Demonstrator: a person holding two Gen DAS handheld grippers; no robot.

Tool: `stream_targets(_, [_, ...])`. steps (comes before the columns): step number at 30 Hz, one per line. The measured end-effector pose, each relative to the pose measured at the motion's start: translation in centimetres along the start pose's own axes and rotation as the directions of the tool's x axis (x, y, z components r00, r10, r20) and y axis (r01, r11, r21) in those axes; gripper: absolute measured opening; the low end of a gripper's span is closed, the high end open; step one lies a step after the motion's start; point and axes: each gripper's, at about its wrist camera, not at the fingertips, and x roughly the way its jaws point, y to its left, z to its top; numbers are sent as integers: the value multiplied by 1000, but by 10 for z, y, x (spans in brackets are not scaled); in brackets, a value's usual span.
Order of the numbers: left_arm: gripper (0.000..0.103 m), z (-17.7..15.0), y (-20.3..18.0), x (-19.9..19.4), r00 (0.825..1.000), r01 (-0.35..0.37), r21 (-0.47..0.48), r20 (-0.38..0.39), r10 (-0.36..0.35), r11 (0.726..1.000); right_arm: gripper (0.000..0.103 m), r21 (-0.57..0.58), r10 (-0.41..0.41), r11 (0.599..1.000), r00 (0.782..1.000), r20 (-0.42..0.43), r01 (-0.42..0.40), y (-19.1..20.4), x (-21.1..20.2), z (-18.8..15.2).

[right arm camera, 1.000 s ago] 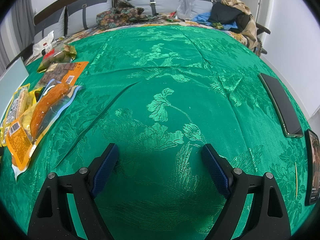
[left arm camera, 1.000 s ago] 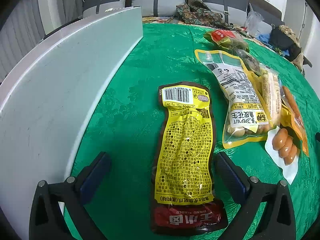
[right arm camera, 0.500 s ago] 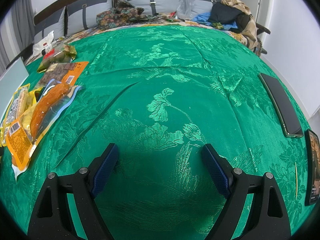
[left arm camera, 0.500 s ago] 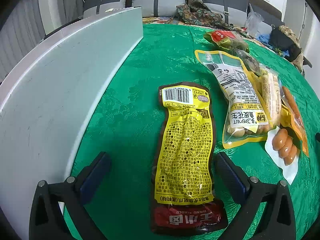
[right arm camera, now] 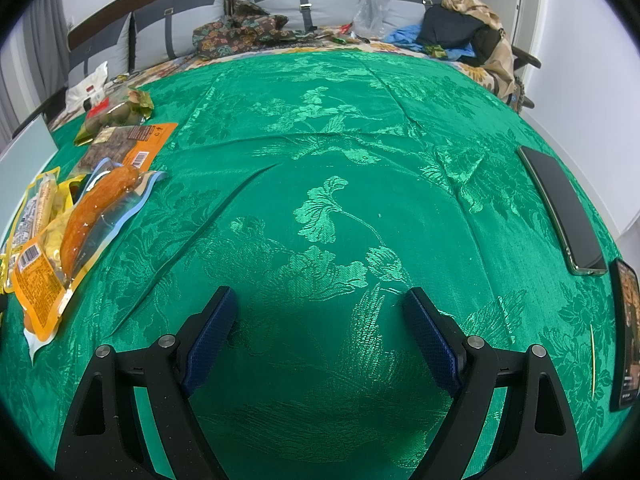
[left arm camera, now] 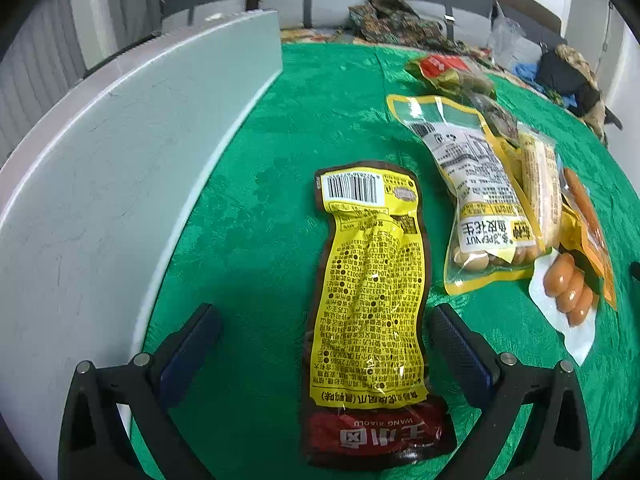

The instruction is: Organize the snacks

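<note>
A long yellow and brown snack pack point(left arm camera: 370, 300) with a red end lies flat on the green tablecloth point(left arm camera: 280, 184), between the fingers of my open left gripper point(left arm camera: 320, 320); nothing is held. To its right lie a peanut bag point(left arm camera: 476, 196), a corn pack point(left arm camera: 540, 188) and a small sausage pack point(left arm camera: 568, 296). In the right wrist view, my right gripper point(right arm camera: 320, 308) is open and empty over bare cloth. An orange sausage pack point(right arm camera: 96, 212), a dark jerky pack point(right arm camera: 124, 140) and a green pack point(right arm camera: 116, 114) lie at its far left.
A white box wall point(left arm camera: 112, 152) stands along the left of the cloth. Two dark phones point(right arm camera: 560, 208) point(right arm camera: 626, 332) lie at the cloth's right edge, with a toothpick point(right arm camera: 594, 360) nearby. A sofa with clothes point(right arm camera: 460, 28) is behind.
</note>
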Motion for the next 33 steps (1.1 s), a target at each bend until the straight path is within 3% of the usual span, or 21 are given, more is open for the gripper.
stream_targets(1, [100, 1, 1, 0, 1000, 4, 3, -12, -4, 1000, 88, 0, 0, 1000, 1000, 0, 0, 0, 0, 0])
stream_targets(2, [91, 2, 1, -3, 1000, 10, 11, -16, -10, 1000, 88, 0, 0, 1000, 1000, 0, 0, 0, 0, 0])
stream_targets(4, [72, 3, -1, -8, 999, 29, 36, -15, -28, 999, 88, 0, 0, 1000, 1000, 0, 0, 0, 0, 0])
stream_targets(5, [54, 3, -3, -11, 999, 41, 54, -13, -40, 998, 88, 0, 0, 1000, 1000, 0, 0, 0, 0, 0])
stream_targets(7, [45, 4, -4, -16, 999, 52, 62, -13, -51, 997, 88, 0, 0, 1000, 1000, 0, 0, 0, 0, 0])
stream_targets(9, [35, 5, 5, -19, 994, 109, -2, -17, -109, 994, 89, 0, 0, 1000, 1000, 0, 0, 0, 0, 0])
stream_targets(12, [34, 1, 12, -21, 990, 139, -49, -16, -140, 989, 88, 23, 0, 1000, 999, -40, 1, 0, 0, 4])
stream_targets(14, [34, -4, 10, -23, 991, 136, -32, -4, -136, 990, 87, 125, 126, 986, 988, -89, -115, 5, -4, 14])
stream_targets(15, [34, -6, 8, -25, 991, 131, -18, 3, -131, 991, 86, 189, 244, 956, 966, -88, -224, 13, -6, 22])
stream_targets(18, [34, -8, 3, -26, 993, 116, -1, 14, -116, 993, 85, 229, 373, 913, 918, -137, -337, 55, 2, 49])
stream_targets(21, [35, -15, 2, -29, 995, 101, 13, 24, -101, 995, 86, 280, 364, 913, 903, -229, -297, 102, 33, 77])
stream_targets(23, [34, -15, 0, -30, 995, 93, 31, 28, -94, 995, 88, 215, 279, 952, 911, -303, -220, 137, 53, 90])
stream_targets(24, [32, -16, 0, -32, 995, 94, 38, 33, -95, 995, 85, 111, 190, 980, 929, -317, -163, 155, 55, 95])
stream_targets(25, [31, -17, 2, -35, 994, 105, 38, 39, -106, 994, 84, 8, 144, 989, 933, -331, -149, 172, 58, 95])
stream_targets(27, [28, -18, 8, -41, 987, 151, 28, 54, -153, 988, 43, 40, 174, 985, 929, -327, -170, 167, 54, 97])
stream_targets(29, [28, -19, 12, -43, 982, 178, 13, 60, -178, 984, 40, 153, 259, 964, 903, -342, -219, 142, 52, 97])
stream_targets(31, [28, -19, 16, -44, 977, 204, -17, 65, -203, 979, 38, 205, 294, 950, 896, -332, -236, 119, 49, 94])
stream_targets(33, [28, -18, 20, -48, 970, 235, -48, 76, -231, 971, 38, 325, 413, 890, 865, -284, -318, 92, 40, 91])
